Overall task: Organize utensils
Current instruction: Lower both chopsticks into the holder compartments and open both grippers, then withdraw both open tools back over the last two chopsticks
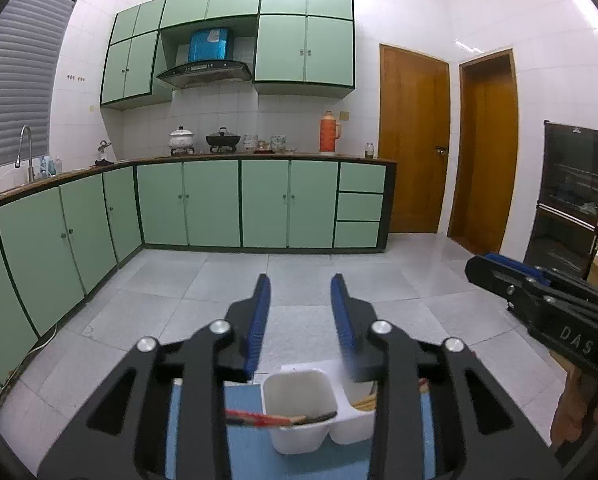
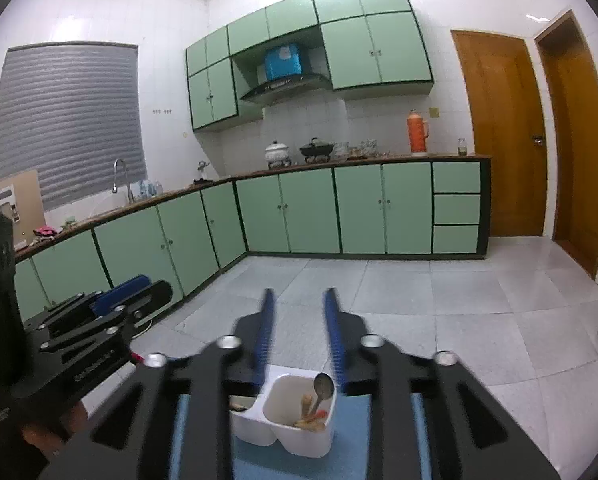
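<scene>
A white two-compartment utensil holder [image 1: 299, 440] stands on a blue mat [image 1: 251, 454], low in both wrist views and just under the fingers. Red-handled sticks [image 1: 259, 418] lie across the rim of its left cup, and pale wooden sticks [image 1: 365, 402] stand in the other cup. In the right wrist view the holder [image 2: 299, 438] has a metal spoon [image 2: 324, 386] and a wooden handle [image 2: 306, 404] in its right cup. My left gripper [image 1: 300, 280] is open above the holder, with nothing between its blue pads. My right gripper [image 2: 299, 294] is also open and holds nothing.
Beyond the mat lies a grey tiled floor [image 1: 179, 312]. Green base cabinets [image 1: 239, 204] carry pots and an orange flask [image 1: 329, 132] on the counter. Two wooden doors [image 1: 415, 140] and a black cabinet [image 1: 571, 196] are to the right. A hand holds each gripper.
</scene>
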